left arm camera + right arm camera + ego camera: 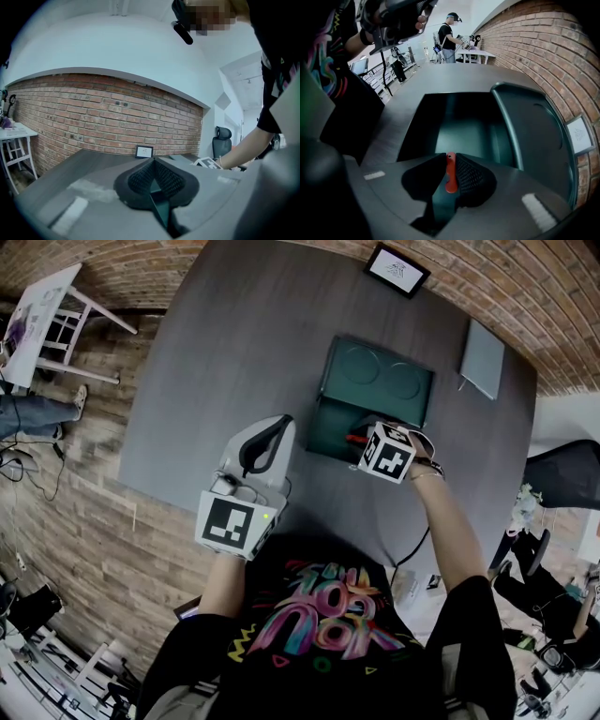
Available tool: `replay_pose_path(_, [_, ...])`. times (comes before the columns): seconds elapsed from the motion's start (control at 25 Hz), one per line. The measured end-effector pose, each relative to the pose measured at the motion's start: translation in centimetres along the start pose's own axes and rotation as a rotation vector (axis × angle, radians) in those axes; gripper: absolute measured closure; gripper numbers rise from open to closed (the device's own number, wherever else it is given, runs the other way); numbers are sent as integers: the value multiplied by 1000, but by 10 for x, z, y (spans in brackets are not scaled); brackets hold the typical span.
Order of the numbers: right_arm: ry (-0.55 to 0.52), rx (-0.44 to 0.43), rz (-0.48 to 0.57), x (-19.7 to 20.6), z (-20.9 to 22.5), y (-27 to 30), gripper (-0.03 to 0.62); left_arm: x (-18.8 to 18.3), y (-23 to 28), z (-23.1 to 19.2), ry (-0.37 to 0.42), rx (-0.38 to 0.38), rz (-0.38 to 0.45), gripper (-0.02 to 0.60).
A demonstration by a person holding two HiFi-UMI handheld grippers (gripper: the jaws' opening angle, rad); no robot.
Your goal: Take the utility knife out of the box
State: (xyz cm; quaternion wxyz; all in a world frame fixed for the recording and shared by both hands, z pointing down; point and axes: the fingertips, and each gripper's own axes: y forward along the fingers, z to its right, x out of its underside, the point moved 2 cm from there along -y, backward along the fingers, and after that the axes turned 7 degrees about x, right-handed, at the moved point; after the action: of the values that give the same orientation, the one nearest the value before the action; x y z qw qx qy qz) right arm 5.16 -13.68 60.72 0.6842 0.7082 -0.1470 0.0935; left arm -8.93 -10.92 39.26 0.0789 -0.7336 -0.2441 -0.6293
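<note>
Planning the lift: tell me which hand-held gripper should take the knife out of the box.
Right. The right hand-held gripper sits in the open box, jaws on the red knife. The left hand-held gripper is shut, empty, short of the box.

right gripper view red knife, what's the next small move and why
Probably lift the right gripper straight up: its fingers look closed on the slim red utility knife, which sits low inside the open dark green box.

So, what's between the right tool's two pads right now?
The red utility knife, pinched between the pads of the right tool over the open dark green box; nothing else sits there. The right gripper view shows it.
</note>
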Motion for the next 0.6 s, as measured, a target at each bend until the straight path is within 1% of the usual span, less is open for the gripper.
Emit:
replay_pose_path(0.24, [29,2,17,-1,0,-1,536,-2,-1,-1,9,0,4,581])
replay_pose_path(0.4, [44,11,29,0,0,-1,536,-1,-1,-1,-4,-4,0,581])
replay_pose_path(0.6, [57,30,45,1,1,-5,536,-4,-2,-1,31,5,13,581])
